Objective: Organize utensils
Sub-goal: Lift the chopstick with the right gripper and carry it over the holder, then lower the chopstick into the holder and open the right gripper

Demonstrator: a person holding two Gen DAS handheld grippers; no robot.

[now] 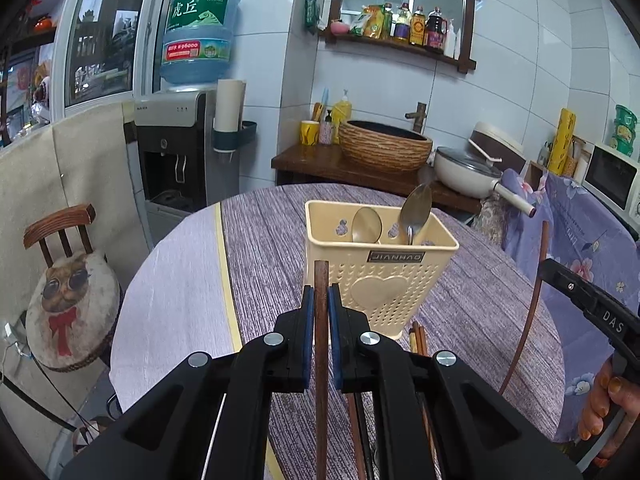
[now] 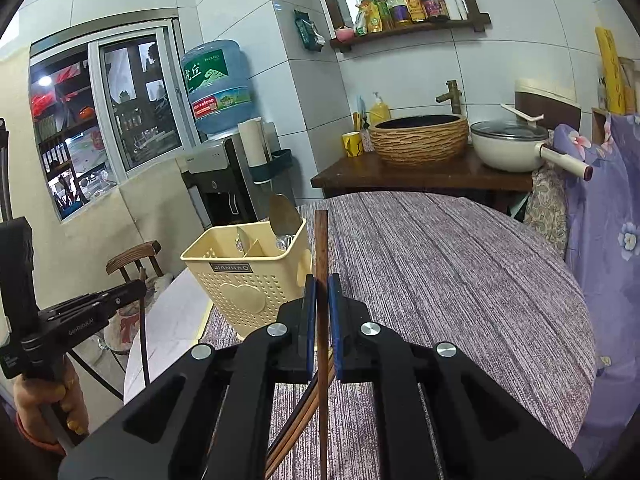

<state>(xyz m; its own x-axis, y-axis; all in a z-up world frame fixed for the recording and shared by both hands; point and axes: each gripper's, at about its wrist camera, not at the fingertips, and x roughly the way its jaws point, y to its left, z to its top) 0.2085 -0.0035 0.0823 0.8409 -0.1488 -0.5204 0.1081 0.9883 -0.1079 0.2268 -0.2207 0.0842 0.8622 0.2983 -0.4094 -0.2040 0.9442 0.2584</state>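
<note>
Scene: A cream utensil holder [image 1: 380,268] stands on a round surface [image 1: 256,264] under a purple cloth, two metal spoons [image 1: 416,208] upright inside it.
Left gripper: The left gripper [image 1: 319,300] is clamped shut on a dark wooden chopstick [image 1: 321,280], the stick running up between the blue pads, its tip just short of the holder's near wall.
Right gripper: The right gripper [image 2: 322,292] is likewise closed tight on a second chopstick [image 2: 321,240], held upright just beside the holder's right wall.
Remaining utensils: More chopsticks [image 1: 418,338] lie flat on the cloth at the holder's foot, not yet collected.
Handling: The sticks look light, stiff and slender; smooth wood could pivot or slide in a narrow pinch, so a hold near the middle seems the steadier choice.
Holder: The perforated plastic looks light and, by judgement, could tip or skid if a stick catches its rim.
Step in hand: Probably carrying both sticks to the holder's open compartments.
</note>
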